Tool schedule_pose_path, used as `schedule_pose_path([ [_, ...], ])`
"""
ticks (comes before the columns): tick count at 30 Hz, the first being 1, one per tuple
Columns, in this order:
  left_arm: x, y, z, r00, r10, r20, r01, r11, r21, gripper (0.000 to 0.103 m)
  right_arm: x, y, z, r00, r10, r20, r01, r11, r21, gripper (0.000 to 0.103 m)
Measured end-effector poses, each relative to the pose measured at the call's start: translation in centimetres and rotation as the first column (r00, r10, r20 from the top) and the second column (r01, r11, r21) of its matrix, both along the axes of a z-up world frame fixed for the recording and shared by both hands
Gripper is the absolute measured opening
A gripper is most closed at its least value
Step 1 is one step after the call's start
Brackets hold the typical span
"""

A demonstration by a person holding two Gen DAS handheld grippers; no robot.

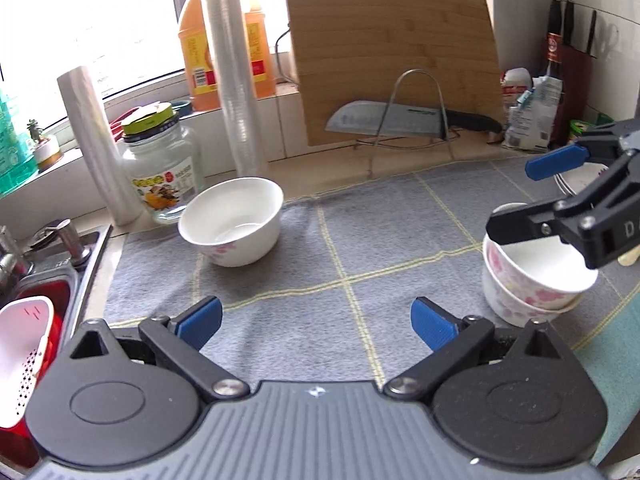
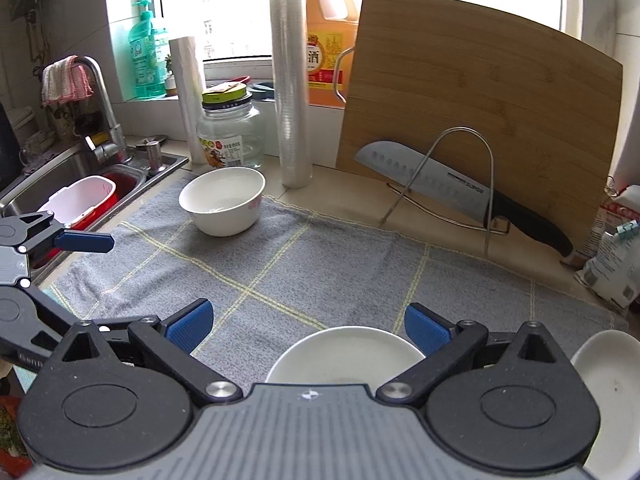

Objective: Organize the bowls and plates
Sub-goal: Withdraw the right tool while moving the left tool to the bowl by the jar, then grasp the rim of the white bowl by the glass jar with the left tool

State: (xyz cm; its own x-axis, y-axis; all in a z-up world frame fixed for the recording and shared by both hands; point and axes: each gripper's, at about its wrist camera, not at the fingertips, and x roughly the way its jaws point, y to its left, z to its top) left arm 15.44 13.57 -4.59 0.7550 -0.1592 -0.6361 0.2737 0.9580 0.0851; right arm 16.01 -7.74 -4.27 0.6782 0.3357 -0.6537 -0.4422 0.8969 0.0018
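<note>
Left gripper [image 1: 316, 322] wide open, nothing between blue pads, hovering over grey checked cloth [image 1: 360, 240] on counter [image 1: 472, 152]. Ahead-left of it: lone white floral bowl [image 1: 232, 222], upright on cloth. To its right: stacked floral bowls [image 1: 528, 280], two visible, top one nested and tilted. Right gripper [image 1: 516, 196] over that stack in left wrist view, jaws spread wide, lower finger just above top bowl's rim; contact unclear, nothing gripped. Stack of white plates [image 1: 572, 180] behind right gripper, mostly hidden.

Right wrist view: right gripper [image 2: 308, 326] fully open, empty; white bowl rim [image 2: 344, 354] directly below and between fingers, not pinched. White plate [image 2: 612, 392] at right edge, beside right finger. Lone bowl [image 2: 222, 200] far ahead-left. Left gripper [image 2: 86, 242] entering from left edge.

Beyond both grippers, along back of counter: glass jar with yellow-green lid [image 1: 160, 168], two rolls of clear film [image 1: 232, 80], orange oil jug [image 1: 224, 40], bamboo cutting board [image 1: 396, 60] leaning upright, cleaver-style knife [image 1: 400, 120] in wire rack [image 1: 416, 112]. Sink [image 2: 76, 176] far left of left gripper, white colander [image 1: 24, 344] and red basin [image 2: 120, 184] in it.
</note>
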Motion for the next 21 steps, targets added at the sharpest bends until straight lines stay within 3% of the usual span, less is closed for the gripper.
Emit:
schedule_pose_path([
  [3, 1.2, 1.4, 0.5, 1.000, 0.030, 0.000, -0.030, 0.999, 0.017, 0.100, 0.4, 1.6, -0.1, 0.999, 0.040, 0.017, -0.040, 0.999, -0.009, 0.103],
  [13, 8.7, 6.2, 1.4, 1.000, 0.010, -0.026, -0.011, 0.999, -0.034, 0.100, 1.6, 8.5, -1.1, 0.991, 0.116, 0.062, -0.113, 0.992, -0.052, 0.103],
  [21, 14.6, 7.8, -0.1, 0.996, -0.023, -0.085, 0.017, 0.998, -0.068, 0.100, 5.4, 12.4, -2.6, 0.997, 0.064, 0.051, -0.060, 0.995, -0.075, 0.103],
])
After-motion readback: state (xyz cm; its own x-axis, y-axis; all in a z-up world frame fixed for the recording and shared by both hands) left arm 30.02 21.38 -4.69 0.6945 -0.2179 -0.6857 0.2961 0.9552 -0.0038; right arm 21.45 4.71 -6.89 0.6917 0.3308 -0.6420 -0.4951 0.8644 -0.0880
